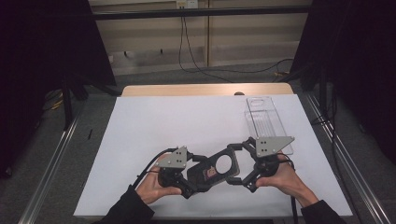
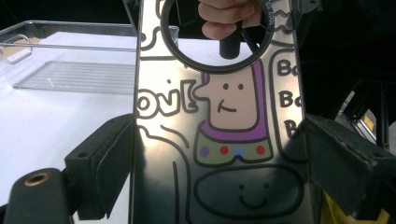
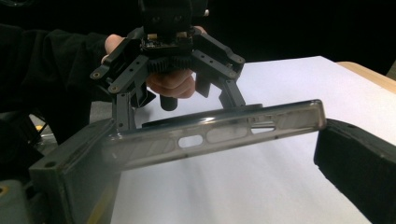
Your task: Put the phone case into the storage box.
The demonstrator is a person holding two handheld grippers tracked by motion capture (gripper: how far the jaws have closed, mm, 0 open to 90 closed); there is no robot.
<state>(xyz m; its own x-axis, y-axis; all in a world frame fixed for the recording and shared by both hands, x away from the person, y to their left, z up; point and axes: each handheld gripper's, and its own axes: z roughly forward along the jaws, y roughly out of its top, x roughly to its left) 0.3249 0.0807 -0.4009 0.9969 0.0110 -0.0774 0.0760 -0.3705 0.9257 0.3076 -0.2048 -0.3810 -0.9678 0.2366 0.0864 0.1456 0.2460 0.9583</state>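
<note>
We've got the phone case (image 1: 218, 168) held above the white sheet (image 1: 154, 126), left gripper (image 1: 194, 179) clamped across it; right gripper (image 1: 240, 165) stands open around its end. Keep it level toward the clear tray (image 1: 275, 133).

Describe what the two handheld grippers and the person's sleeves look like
Both the left gripper and the right gripper are black, with jointed linkage arms ending in two blocky black jaws. Each carries a grey three-cornered plate dotted with small dark screws on top, and a black cable trails back from each. The left gripper, seen from the right gripper view, has a toothed gear at its centre. The person wears dark long sleeves.
</note>
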